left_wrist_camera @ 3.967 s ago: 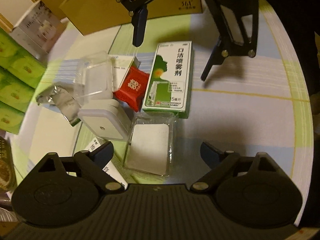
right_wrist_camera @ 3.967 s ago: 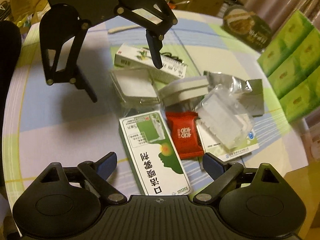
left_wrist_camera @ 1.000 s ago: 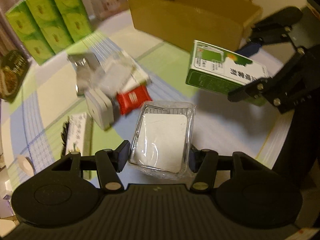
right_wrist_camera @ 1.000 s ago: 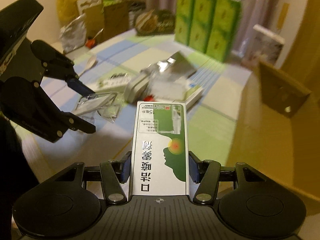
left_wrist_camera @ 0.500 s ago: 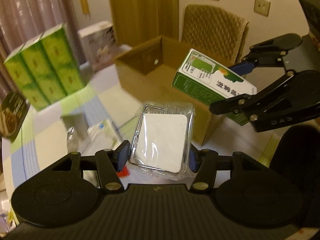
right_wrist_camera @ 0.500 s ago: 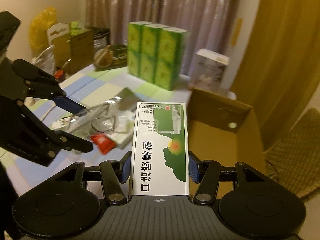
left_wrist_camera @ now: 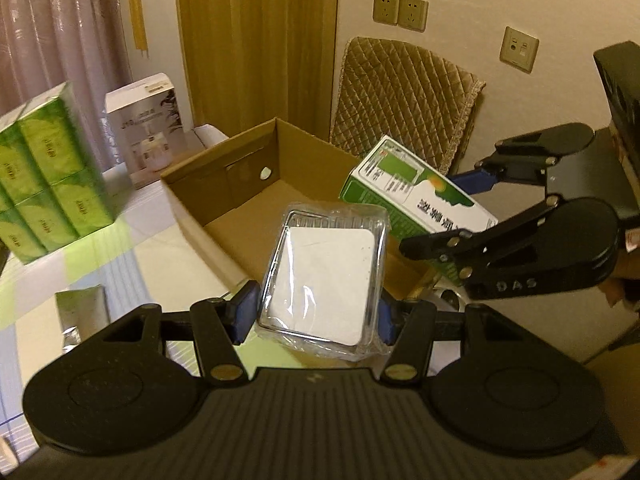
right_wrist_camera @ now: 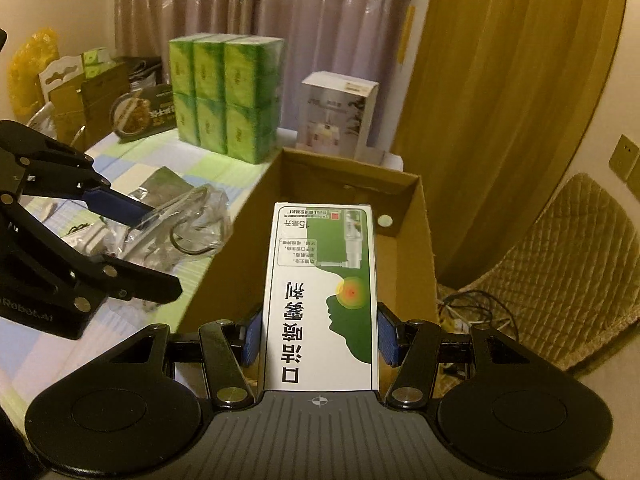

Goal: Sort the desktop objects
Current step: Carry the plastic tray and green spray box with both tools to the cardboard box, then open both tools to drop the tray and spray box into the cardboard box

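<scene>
Left gripper (left_wrist_camera: 316,312) pinches a clear plastic case (left_wrist_camera: 324,276) holding a white pad; right gripper (right_wrist_camera: 320,336) pinches a green-and-white spray box (right_wrist_camera: 322,296); both items are held above the open cardboard box (right_wrist_camera: 348,188), right of the table clutter.

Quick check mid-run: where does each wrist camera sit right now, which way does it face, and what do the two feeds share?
Left wrist: sits behind the left tongs, which are shut on a clear plastic tray; faces the open cardboard box and the chair; the right tongs show at right.
Right wrist: sits behind the right tongs, shut on the green-and-white carton; faces into the cardboard box and the curtains; the left tongs show at left.
Shared: the box, both held items, the green packs.
</scene>
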{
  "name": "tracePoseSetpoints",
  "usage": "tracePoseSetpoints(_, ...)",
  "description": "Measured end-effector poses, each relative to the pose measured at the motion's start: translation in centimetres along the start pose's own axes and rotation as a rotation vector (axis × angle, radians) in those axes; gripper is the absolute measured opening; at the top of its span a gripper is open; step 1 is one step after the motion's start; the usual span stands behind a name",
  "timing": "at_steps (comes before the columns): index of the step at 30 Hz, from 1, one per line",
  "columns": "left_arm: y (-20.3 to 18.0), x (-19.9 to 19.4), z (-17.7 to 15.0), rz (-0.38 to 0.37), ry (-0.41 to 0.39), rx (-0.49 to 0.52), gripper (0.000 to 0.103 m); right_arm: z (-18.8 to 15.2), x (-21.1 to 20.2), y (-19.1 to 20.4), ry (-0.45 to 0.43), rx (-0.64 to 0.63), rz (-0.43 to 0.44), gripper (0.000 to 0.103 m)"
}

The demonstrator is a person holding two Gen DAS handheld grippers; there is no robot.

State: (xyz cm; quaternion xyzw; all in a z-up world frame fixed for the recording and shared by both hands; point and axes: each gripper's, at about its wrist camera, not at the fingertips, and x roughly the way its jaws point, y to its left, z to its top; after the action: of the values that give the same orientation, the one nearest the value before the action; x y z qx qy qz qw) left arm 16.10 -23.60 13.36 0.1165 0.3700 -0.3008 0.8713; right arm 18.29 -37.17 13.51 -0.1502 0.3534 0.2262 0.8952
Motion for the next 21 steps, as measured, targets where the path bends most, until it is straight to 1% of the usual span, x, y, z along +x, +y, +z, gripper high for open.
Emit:
tracePoseSetpoints(7,-0.8,3.3,1.5,-0.010,0.010,-0.015,0.053,-0.1,2.1,-2.7,0.020,0.040,0.011,0.053)
tracePoseSetpoints(14,-0.9,6.4,1.6,-0.009,0.036,-0.038,0.053,-0.8,3.6,-4.6,0.036,0.079,0.026,0.053)
tracePoseSetpoints(21,-1.0,8.7,1.4,-0.010,0.052,-0.050,0.053,-1.4,4.7,-5.6,0.041,0.092,0.033,0.053)
